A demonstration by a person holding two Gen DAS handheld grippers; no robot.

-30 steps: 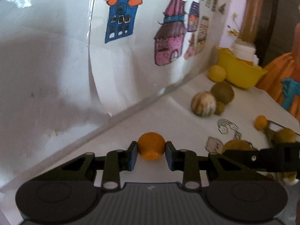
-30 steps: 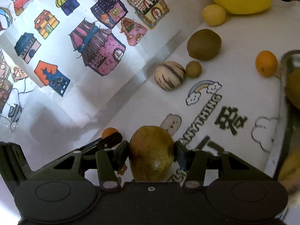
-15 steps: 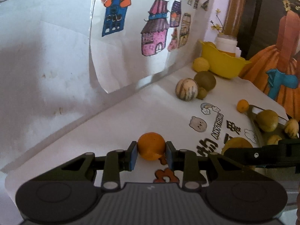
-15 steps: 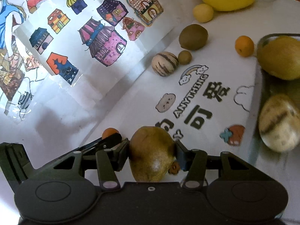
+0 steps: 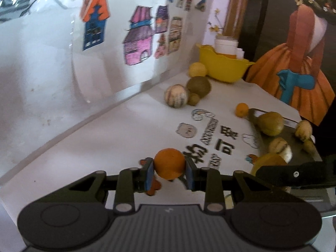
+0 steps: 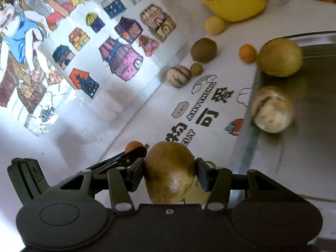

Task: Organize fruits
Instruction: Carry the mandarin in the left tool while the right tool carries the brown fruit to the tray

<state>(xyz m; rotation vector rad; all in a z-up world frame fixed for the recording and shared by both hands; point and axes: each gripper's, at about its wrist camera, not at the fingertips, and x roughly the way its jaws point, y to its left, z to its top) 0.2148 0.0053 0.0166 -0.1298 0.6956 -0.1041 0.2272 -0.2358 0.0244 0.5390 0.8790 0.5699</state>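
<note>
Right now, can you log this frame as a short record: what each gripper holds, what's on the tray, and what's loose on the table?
left gripper: shut on orange
right gripper: shut on brown fruit
tray: green fruit, striped fruit; more at its far side in the left view
table: kiwi, striped melon, small green fruit, small orange, yellow ball
yellow bowl: at the table's far end, contents unclear
</note>
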